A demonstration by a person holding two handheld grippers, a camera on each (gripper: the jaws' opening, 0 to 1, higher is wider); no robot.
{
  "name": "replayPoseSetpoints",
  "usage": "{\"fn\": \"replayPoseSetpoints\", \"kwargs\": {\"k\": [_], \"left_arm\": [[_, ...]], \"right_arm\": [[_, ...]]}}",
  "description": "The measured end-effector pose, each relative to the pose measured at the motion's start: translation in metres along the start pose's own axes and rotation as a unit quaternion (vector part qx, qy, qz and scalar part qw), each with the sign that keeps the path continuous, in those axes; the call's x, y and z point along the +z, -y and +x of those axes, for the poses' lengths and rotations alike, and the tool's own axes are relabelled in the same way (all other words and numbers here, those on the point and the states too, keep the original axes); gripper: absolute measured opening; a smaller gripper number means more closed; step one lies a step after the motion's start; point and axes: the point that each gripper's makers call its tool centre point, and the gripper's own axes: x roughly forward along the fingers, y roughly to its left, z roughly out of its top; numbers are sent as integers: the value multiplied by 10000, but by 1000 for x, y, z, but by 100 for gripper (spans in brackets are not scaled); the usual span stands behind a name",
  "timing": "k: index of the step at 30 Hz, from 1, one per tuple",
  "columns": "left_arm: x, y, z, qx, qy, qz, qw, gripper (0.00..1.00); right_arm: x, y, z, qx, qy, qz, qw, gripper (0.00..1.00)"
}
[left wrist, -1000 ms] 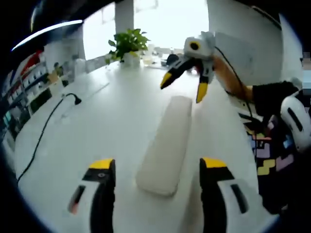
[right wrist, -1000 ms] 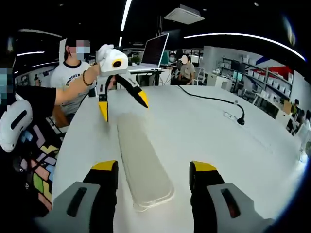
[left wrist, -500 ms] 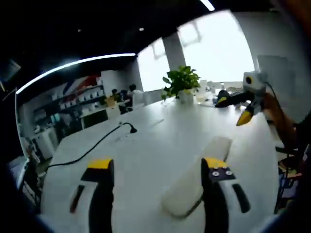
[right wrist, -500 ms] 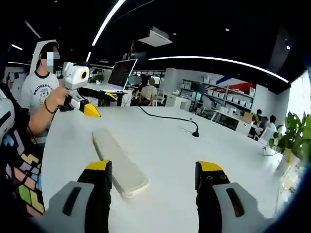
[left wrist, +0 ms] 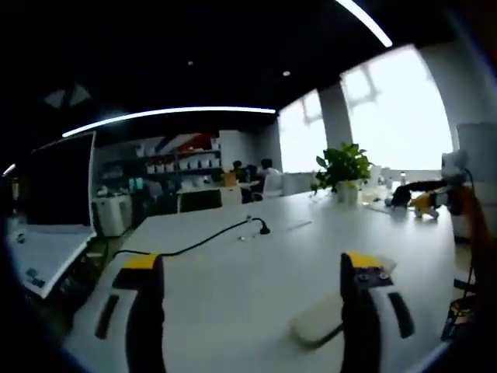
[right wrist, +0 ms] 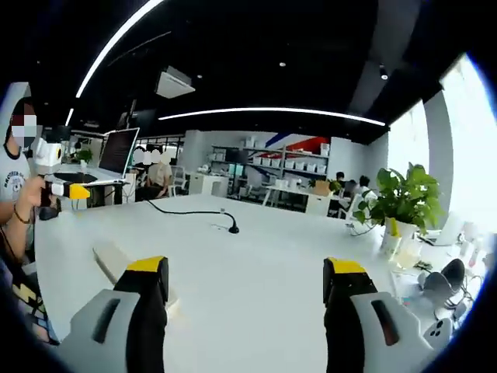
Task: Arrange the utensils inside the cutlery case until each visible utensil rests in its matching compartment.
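I see the white counter spreading wide ahead of both of my hand-held grippers, running off toward shelving and bright windows. A black cable trails across it well beyond my left hand-held gripper, ending in a small plug. A potted plant stands at the far edge, ahead and to the right of that gripper; from my right hand-held gripper I see the same plant off to the right side. The closed cutlery case, pale and long, lies flat on the counter just inside my left gripper's right jaw, partly hidden by it. From the right gripper the case sits beside and partly behind the left jaw. Both grippers have their jaws spread apart, holding nothing, above the counter. A laptop stands far ahead on the left.
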Motion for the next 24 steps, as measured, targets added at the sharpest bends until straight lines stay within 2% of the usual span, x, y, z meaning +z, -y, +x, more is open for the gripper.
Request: {"fn": "replayPoseSetpoints", "kwargs": {"k": [2,4,7,11,18,24], "left_arm": [[2,-5,-3,34,-13,-17,10000,100],[11,-8,-6,58,190,-253,9995,100],[25,-9,-13,30,447,-409,9982,100],[36,-10,-20,69,603,-464,9971,100],[41,-7,-23,43,663,-400,9970,100],[36,-4,-19,6,549,-442,9975,100]], "right_arm": [[-1,-2,-2,39,11,320,9995,96],[1,-2,-2,-6,22,467,9989,99],[6,1,-6,-258,121,493,9984,99],[12,13,-15,-585,252,631,9960,99],[22,30,-33,-838,421,659,9934,99],[28,43,-43,-924,529,729,9916,99]]}}
